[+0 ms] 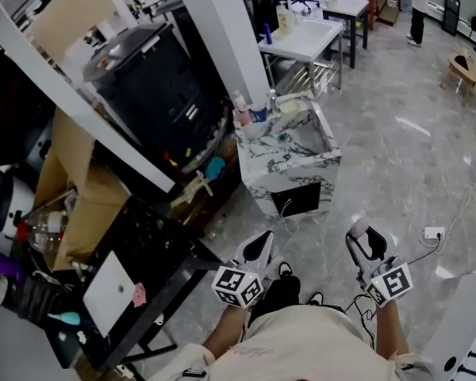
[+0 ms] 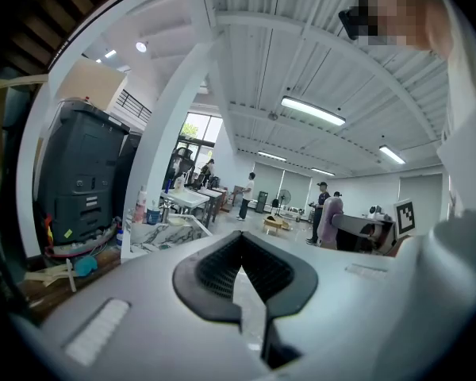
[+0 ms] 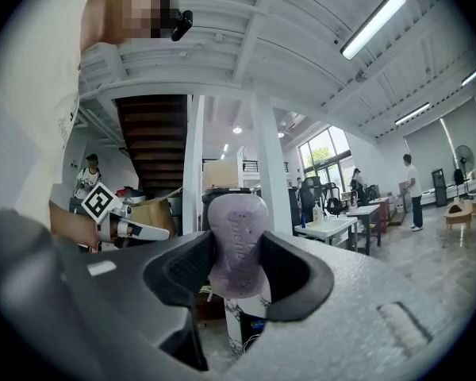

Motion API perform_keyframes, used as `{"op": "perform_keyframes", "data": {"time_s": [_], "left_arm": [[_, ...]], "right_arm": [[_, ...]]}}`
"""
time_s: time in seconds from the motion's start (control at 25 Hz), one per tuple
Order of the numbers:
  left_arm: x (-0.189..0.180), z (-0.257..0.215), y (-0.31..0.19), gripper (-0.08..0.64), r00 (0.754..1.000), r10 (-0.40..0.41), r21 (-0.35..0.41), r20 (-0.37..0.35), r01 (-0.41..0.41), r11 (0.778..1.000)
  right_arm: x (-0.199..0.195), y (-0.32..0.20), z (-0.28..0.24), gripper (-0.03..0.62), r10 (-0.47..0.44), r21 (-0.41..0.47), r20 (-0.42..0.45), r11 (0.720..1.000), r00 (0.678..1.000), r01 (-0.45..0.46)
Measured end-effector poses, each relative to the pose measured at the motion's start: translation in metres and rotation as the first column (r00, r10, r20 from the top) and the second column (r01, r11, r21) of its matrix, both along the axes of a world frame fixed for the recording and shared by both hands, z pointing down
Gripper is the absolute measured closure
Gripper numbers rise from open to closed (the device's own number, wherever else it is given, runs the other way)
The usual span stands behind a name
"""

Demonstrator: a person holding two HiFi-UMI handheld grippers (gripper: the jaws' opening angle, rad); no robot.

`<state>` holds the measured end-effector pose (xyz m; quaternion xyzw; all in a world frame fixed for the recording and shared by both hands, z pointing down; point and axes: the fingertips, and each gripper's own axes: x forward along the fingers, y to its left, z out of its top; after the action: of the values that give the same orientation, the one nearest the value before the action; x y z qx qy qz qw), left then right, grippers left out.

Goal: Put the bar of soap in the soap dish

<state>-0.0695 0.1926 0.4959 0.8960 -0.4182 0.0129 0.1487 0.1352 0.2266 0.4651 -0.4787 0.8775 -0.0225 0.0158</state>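
Observation:
A pale purple bar of soap stands upright between the pads of my right gripper, which is shut on it. In the head view that gripper is held close to my body on the right, the soap showing at its tip. My left gripper is beside it, with its jaws closed to a point and nothing between them. A white marble-pattern sink stand stands on the floor ahead of both grippers. I cannot pick out the soap dish on it.
Bottles and a blue cup crowd the stand's back edge. A black cabinet and a white pillar lie to its left, a white sink table behind. A black table is at my left. Cables and a socket lie on the floor.

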Motion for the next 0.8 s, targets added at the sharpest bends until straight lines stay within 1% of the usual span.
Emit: {"op": "perform_keyframes", "data": {"time_s": [0.2,0.52,0.64,0.8], "left_arm": [[-0.004,0.010,-0.051,0.543,0.999,0.032,-0.020,-0.013,-0.032,0.999],[-0.005,-0.011,-0.144,0.543,0.992,0.118,0.054,-0.034,-0.117,0.992],[-0.009,-0.007,-0.169,0.543,0.989,0.144,0.060,-0.037,-0.142,0.988],[-0.012,-0.005,-0.187,0.543,0.985,0.167,0.045,-0.044,-0.165,0.985]], "right_arm": [[-0.008,-0.043,-0.003,0.403,0.032,-0.003,-0.010,0.999,0.999,-0.032],[-0.024,-0.114,-0.027,0.403,0.075,0.041,-0.025,0.996,0.997,-0.074],[-0.029,-0.131,-0.031,0.403,0.099,0.057,-0.021,0.994,0.995,-0.098],[-0.032,-0.144,-0.027,0.403,0.134,0.028,-0.006,0.991,0.991,-0.133]]}}
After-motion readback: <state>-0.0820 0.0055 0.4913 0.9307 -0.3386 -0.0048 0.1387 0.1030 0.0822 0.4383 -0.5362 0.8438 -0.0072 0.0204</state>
